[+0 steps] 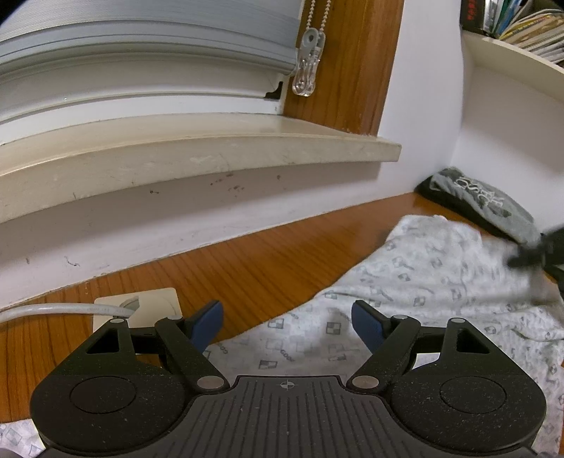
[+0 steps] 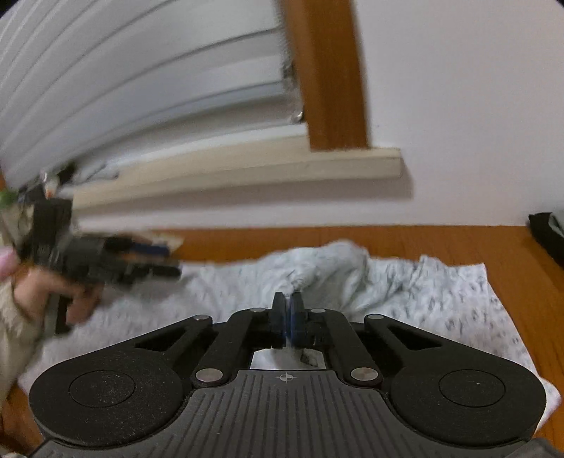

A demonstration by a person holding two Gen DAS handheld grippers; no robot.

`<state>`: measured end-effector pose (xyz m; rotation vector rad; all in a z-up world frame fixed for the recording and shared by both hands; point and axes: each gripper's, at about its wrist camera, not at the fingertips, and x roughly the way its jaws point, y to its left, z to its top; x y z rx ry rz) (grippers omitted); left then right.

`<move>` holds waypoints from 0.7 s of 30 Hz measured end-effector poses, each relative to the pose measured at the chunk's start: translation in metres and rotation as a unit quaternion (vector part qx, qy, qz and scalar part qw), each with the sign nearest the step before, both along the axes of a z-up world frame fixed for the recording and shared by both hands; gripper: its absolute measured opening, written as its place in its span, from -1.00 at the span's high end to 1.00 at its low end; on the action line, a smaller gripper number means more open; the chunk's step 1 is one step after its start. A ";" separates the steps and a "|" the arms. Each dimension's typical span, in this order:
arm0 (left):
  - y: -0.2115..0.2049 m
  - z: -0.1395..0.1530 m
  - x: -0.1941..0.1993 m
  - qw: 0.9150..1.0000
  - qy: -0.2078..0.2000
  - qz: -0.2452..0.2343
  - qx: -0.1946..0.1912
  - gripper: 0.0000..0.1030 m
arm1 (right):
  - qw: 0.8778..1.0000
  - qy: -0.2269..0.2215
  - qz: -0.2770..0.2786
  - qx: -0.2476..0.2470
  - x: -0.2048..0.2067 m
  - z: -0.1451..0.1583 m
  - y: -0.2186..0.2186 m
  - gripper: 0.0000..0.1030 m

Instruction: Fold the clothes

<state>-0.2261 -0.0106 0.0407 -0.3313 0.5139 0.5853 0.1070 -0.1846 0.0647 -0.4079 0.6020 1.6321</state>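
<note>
A white wall [image 1: 416, 105] rises behind a wooden tabletop [image 1: 268, 260]. A window with a lowered grey blind [image 1: 148, 38] sits above a cream sill [image 1: 197, 151], framed on its right by a brown wooden post [image 1: 349, 63]. A bead cord with a clear plastic pull [image 1: 308, 63] hangs beside the blind. At far right, a white shelf [image 1: 511, 60] carries books [image 1: 521, 21]. A white socket plate [image 1: 148, 306] with a grey cable [image 1: 63, 309] lies on the tabletop by the wall.

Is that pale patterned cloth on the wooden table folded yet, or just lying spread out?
Spread out, not folded. The patterned cloth lies mostly flat in one layer on the table, with a rumpled bunch near the middle.
</note>
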 end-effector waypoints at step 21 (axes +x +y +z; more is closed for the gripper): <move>0.000 -0.001 0.000 1.000 0.003 -0.001 -0.003 -0.61 | 0.994 -0.001 -0.090 -0.054 0.062 -0.027 0.071 0.24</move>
